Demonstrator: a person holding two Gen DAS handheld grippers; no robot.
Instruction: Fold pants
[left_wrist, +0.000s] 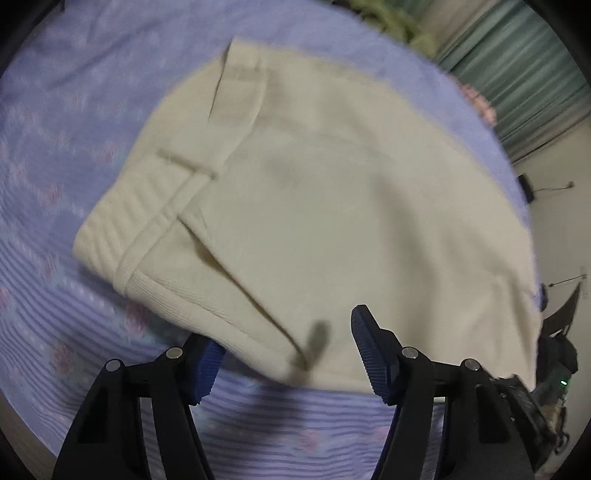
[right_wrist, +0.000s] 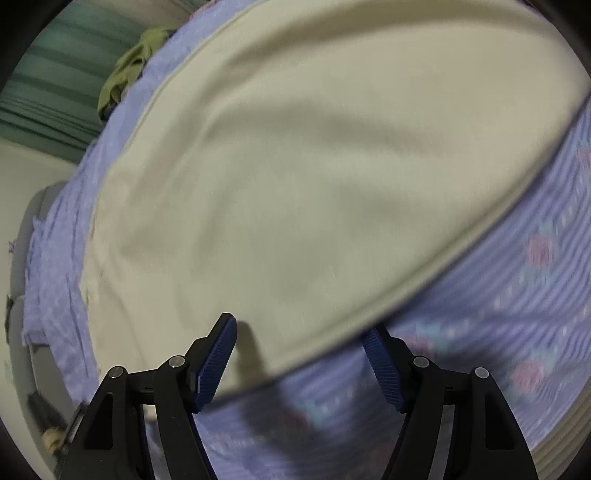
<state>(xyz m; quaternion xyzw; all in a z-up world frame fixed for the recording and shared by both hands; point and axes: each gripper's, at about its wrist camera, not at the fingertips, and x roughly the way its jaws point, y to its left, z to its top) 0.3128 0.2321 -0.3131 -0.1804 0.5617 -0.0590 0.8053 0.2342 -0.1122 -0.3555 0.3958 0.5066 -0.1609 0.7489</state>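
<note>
Cream pants (left_wrist: 314, 206) lie folded on a lilac striped bedsheet (left_wrist: 55, 166), waistband and belt loop at the left. My left gripper (left_wrist: 286, 350) is open, its blue pads either side of the pants' near edge, the left pad tucked under the cloth. In the right wrist view the pants (right_wrist: 314, 166) fill the frame. My right gripper (right_wrist: 301, 345) is open over their near edge, left pad above the cloth, right pad beside the edge over the sheet (right_wrist: 517, 295).
A green cloth (right_wrist: 125, 70) lies at the bed's far edge by teal curtains (left_wrist: 517, 66). The bed's edge drops to a pale floor (left_wrist: 561, 229) on the right, with dark gear (left_wrist: 554, 354) beside it.
</note>
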